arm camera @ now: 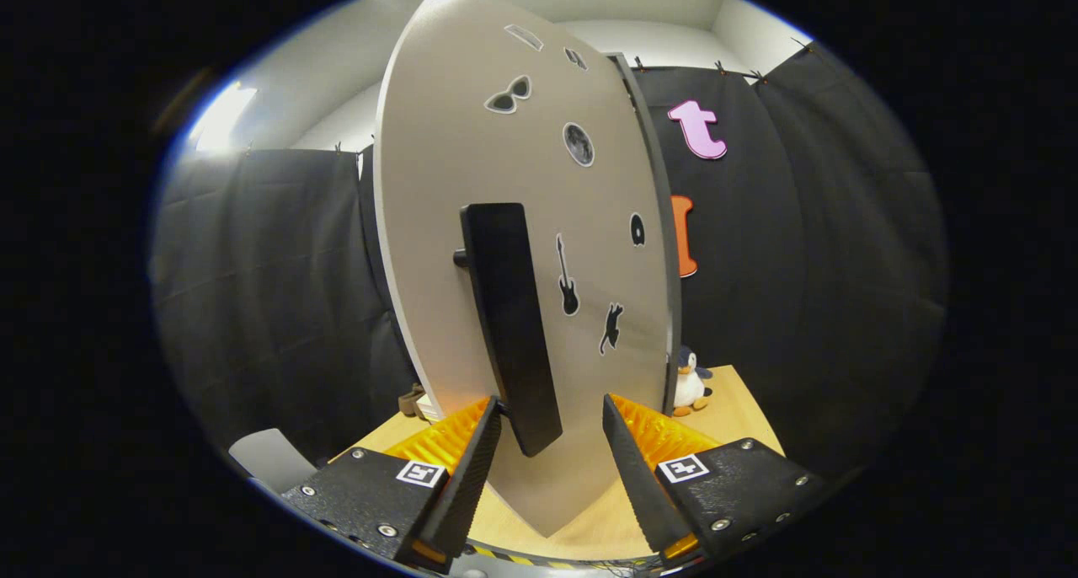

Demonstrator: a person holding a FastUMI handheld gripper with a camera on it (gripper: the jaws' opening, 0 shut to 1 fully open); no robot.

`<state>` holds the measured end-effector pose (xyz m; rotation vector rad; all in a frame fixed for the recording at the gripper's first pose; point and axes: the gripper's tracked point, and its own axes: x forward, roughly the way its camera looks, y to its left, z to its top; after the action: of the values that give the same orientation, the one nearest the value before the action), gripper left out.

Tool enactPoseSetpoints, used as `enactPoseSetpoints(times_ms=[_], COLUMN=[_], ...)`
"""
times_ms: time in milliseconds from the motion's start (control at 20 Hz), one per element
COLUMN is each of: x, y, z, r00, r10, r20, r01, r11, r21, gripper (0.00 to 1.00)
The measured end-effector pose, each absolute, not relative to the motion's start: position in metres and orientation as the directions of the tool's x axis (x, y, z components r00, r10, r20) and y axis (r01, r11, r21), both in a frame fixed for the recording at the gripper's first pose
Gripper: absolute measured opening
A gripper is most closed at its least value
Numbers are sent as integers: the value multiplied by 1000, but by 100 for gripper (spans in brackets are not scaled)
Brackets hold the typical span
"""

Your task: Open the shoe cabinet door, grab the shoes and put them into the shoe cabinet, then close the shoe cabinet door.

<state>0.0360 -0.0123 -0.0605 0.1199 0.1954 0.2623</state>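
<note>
Wooden surface (741, 409) bearing a smooth grey shoe cabinet door (472, 140) with flat stickers; its long black slab handle (509, 317) stands between the open gripper (552, 422) fingers, ungrasped.

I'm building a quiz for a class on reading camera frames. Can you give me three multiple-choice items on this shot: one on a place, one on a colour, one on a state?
1. Where does the toy penguin stand?
A. on the wooden table, beyond the door's far edge
B. between the claw's fingers
C. on top of the cabinet

2. What colour is the door handle?
A. white
B. black
C. red

3. How is the claw set?
A. shut on the penguin
B. shut with nothing in it
C. open, with the handle's lower end between its fingers

Answers:
1 A: it sits on the tabletop past the cabinet door.
2 B: the long bar is black against the pale door.
3 C: a gap shows on the handle's right side.
</note>
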Motion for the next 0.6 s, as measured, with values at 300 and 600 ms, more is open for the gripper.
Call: enactPoseSetpoints(times_ms=[300, 600], x=[75, 141], y=[52, 108], z=[-57, -52], r00=[951, 965], r10=[259, 224], r20=[-171, -138], r01=[-238, -213], r11=[962, 973], r21=[131, 87], gripper=[82, 87])
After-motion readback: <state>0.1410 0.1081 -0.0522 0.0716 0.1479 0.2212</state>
